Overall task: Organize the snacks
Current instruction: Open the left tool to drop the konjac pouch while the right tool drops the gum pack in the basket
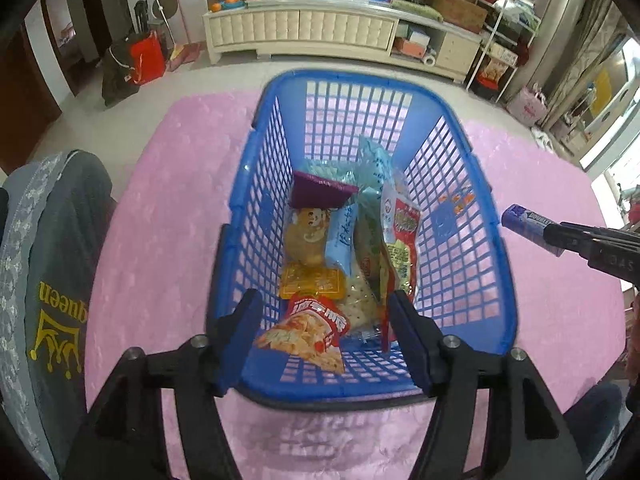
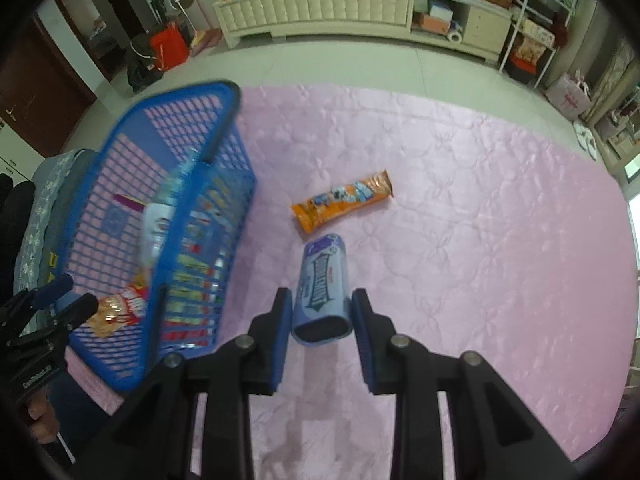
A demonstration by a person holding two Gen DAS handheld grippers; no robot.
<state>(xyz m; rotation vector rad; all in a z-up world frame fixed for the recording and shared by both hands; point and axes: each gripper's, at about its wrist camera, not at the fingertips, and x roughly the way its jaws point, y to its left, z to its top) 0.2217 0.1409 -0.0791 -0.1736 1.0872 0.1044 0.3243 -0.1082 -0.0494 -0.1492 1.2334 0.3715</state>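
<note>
Two grippers | right gripper (image 2: pixel 320 318) clamps a blue gum tub (image 2: pixel 322 288), dark lettering, raised over the pink cloth (image 2: pixel 480 220), right of the basket (image 1: pixel 472 216) | left gripper (image 1: pixel 324 328) spread, gripping nothing, over blue lattice basket of packets (image 1: pixel 308 330) | orange bar (image 2: pixel 342 200) lies on cloth | cream cabinet (image 1: pixel 300 32) beyond.
</note>
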